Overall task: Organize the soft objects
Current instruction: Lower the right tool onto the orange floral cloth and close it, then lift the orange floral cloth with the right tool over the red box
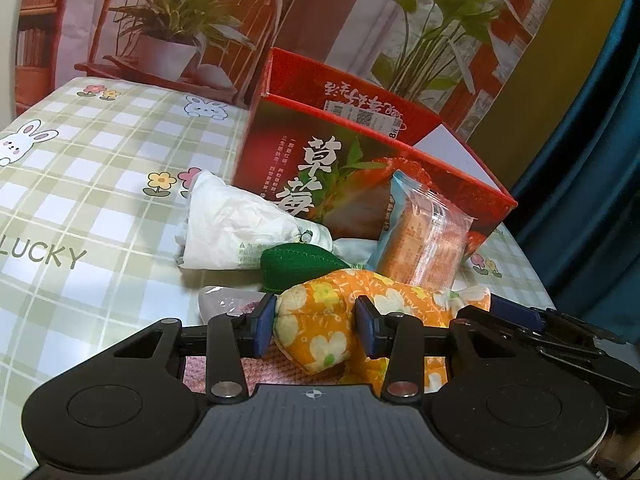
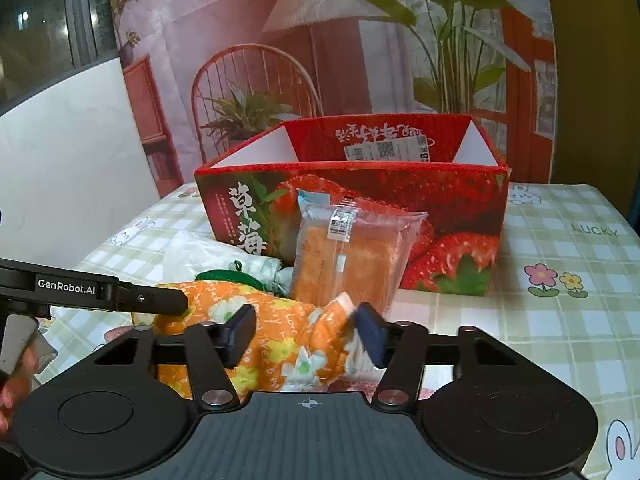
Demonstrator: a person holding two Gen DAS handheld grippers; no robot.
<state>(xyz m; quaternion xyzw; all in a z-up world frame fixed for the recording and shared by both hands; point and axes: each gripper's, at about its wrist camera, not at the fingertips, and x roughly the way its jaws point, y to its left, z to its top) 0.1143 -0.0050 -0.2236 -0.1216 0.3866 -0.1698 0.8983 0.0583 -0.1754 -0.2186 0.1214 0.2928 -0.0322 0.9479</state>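
Fingers of the left gripper (image 1: 316,326) and right gripper (image 2: 306,330) both pinch the orange floral cloth (image 1: 320,320), near the strawberry box (image 2: 440,200). Box interior appears empty; bread packet (image 2: 348,252), white bag (image 1: 236,228) and green item (image 1: 296,264) remain outside.

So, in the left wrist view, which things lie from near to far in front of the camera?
Left hand-held gripper → orange floral cloth → green knitted piece → white plastic bag → red strawberry box.
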